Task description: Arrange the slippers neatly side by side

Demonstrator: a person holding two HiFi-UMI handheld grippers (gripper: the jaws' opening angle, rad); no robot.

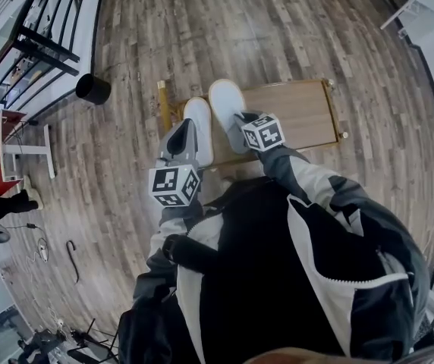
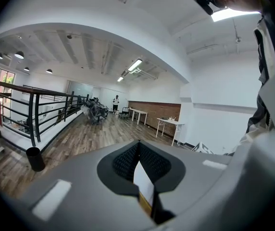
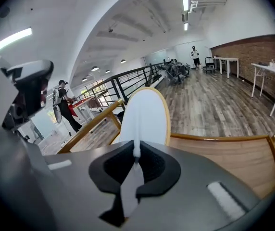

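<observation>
Two white tan-rimmed slippers [image 1: 227,101], fingers of left gripper [image 2: 138,152], right gripper [image 3: 136,154] clamping one each

Both white, the left slipper [image 1: 199,127] and right slipper [image 1: 225,103] are close side by side just above frame centre, toes pointing up.

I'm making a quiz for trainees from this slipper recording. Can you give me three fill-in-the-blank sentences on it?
1. The left slipper and the right slipper are both ____ in colour.
2. The right gripper has its jaws ____ on the right slipper; the left gripper grips the left slipper.
3. Beneath both slippers lies a ____ tray on the floor.
Missing words: white; shut; wooden.
</observation>
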